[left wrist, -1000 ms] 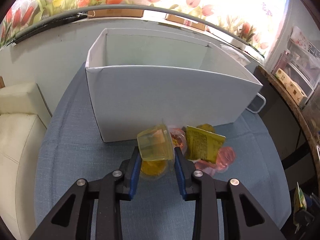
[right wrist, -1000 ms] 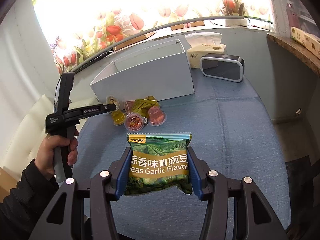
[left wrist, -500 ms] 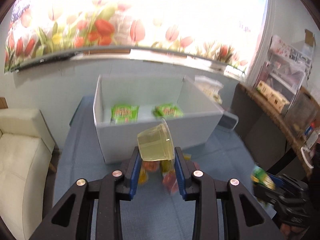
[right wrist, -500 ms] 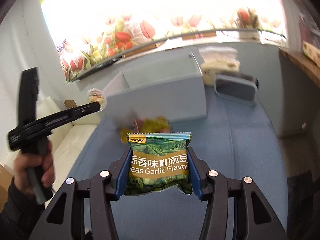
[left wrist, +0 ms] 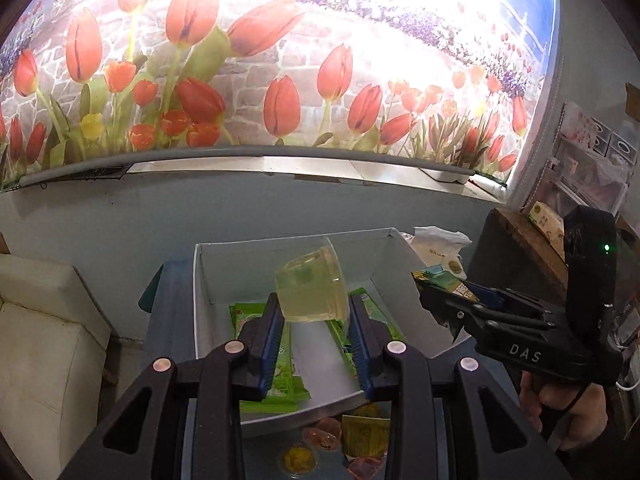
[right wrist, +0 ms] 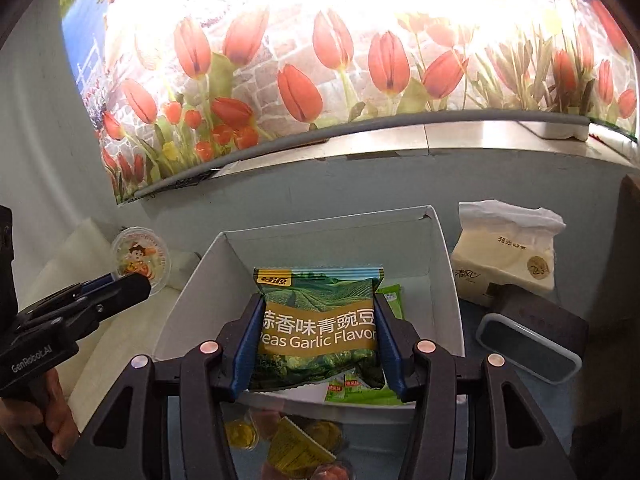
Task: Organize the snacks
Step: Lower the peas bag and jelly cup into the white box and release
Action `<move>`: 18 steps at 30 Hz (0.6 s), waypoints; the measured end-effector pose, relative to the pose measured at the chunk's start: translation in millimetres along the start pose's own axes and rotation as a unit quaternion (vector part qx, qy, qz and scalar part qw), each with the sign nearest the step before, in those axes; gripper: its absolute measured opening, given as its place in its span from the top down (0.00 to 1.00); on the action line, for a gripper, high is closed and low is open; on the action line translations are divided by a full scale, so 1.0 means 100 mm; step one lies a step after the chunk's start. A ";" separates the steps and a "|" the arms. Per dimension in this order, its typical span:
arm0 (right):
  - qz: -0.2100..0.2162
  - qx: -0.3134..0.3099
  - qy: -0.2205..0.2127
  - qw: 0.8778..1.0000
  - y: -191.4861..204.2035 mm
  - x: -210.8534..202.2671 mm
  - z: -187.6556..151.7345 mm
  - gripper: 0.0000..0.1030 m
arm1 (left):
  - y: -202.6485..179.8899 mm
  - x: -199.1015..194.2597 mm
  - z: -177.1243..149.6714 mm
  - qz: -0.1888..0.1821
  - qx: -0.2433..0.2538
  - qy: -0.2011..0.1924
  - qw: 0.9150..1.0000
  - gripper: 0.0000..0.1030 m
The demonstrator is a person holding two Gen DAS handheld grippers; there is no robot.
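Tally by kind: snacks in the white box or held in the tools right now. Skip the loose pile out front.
Jelly cup: 1, held in the left tool
Garlic pea bag: 1, held in the right tool
Green packets: 2, lying in the white box
Total: 4

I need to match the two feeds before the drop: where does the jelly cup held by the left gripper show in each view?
Left wrist: jelly cup at centre, clamped over the white box.
Right wrist: jelly cup at left edge, foil lid facing camera.
Shared landmark: the white box.
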State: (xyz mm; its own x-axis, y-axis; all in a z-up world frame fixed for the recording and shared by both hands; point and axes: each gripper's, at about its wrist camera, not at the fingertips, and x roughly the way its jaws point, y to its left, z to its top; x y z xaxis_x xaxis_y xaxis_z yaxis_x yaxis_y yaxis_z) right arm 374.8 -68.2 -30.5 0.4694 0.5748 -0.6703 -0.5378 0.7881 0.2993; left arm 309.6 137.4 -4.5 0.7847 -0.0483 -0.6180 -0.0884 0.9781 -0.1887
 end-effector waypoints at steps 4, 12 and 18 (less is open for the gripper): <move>-0.011 0.000 0.017 1.000 -0.08 0.26 0.11 0.45 | 0.10 0.23 -0.01 0.010 0.007 0.018 1.000 0.65; -0.035 0.014 0.029 0.999 -0.20 0.46 0.18 0.00 | 0.24 0.41 -0.17 0.026 0.005 0.033 0.999 0.08; -0.047 0.031 0.015 0.998 -0.29 0.32 0.16 0.00 | 0.32 0.30 -0.18 0.026 -0.003 0.028 0.999 0.06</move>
State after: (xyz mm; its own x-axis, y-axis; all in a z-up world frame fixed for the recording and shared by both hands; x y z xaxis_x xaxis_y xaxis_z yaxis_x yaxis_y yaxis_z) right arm 416.2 -69.0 -49.5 0.4944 0.4910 -0.7172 -0.4475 0.8512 0.2742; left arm 318.9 163.5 -42.7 0.7439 -0.0081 -0.6682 -0.1326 0.9783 -0.1595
